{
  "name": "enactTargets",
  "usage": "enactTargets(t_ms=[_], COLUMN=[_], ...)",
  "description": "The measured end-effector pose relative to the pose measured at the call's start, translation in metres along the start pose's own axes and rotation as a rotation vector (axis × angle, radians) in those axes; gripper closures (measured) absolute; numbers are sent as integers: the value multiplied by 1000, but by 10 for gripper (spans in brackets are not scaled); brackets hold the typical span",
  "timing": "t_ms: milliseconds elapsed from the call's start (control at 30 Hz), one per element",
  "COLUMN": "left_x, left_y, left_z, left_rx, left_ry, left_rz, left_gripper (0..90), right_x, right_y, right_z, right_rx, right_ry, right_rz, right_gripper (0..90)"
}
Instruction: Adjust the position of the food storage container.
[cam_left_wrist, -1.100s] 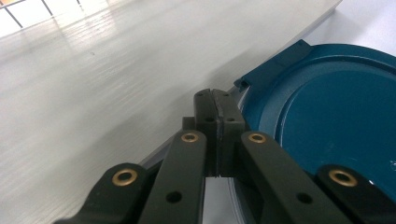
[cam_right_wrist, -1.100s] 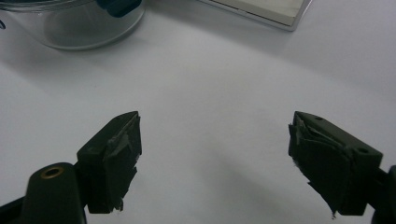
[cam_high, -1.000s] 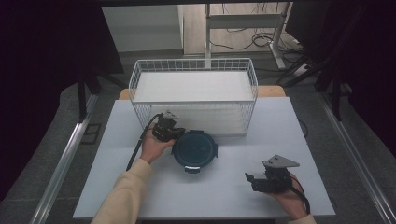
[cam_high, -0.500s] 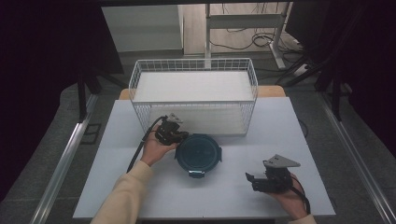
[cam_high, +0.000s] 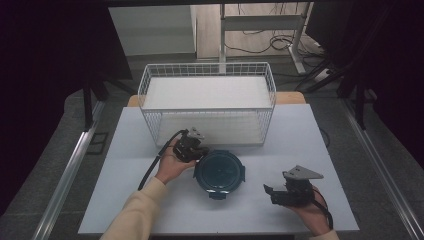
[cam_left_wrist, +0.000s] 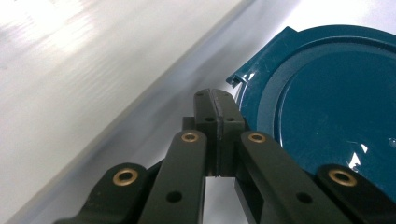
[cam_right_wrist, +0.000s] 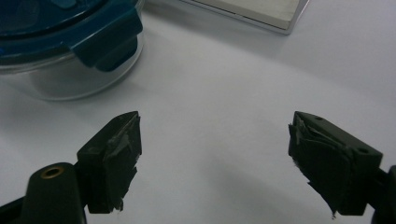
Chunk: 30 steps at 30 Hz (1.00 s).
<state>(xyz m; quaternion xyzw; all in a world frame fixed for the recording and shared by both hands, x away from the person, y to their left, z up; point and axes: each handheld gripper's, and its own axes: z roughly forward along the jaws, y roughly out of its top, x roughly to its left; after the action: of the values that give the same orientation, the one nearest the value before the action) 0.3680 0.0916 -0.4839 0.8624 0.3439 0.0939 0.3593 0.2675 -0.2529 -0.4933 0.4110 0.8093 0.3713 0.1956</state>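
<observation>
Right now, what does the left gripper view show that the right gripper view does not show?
The left gripper view looks down on the flat top of the teal lid and one raised latch tab, with the left gripper shut and nothing between its jaws, beside the lid's rim. The right gripper view instead shows the container from the side: its clear glass wall under the lid, a latch folded down, and the right gripper open over the bare white table. Both show the same teal-lidded container on the white table.

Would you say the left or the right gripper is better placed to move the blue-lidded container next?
Left, probably: the left gripper, shut, sits against the container rim; the right gripper, open, rests apart.
</observation>
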Motion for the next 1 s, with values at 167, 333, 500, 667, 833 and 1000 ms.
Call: enactTargets(t_ms=[167, 333, 500, 667, 833, 1000], left_x=[-9, -17, -15, -14, -16, -17], left_y=[1, 1, 1, 1, -3, -16], left_z=[1, 1, 2, 1, -16, -43], left_rx=[8, 13, 12, 13, -21, -53], left_ry=[-19, -26, -43, -47, -4, 35], left_rz=[19, 35, 26, 13, 17, -14], left_gripper=[900, 900, 900, 900, 864, 616], right_x=[-1, -1, -1, -3, -4, -4], right_y=[0, 0, 0, 0, 0, 0], right_z=[-1, -1, -1, -3, -4, -4], right_rx=[-3, -3, -4, -9, -12, -12], right_ry=[-1, -2, -5, -10, -14, -15], right_rz=[5, 6, 6, 11, 15, 14], right_gripper=[169, 169, 169, 168, 169, 169])
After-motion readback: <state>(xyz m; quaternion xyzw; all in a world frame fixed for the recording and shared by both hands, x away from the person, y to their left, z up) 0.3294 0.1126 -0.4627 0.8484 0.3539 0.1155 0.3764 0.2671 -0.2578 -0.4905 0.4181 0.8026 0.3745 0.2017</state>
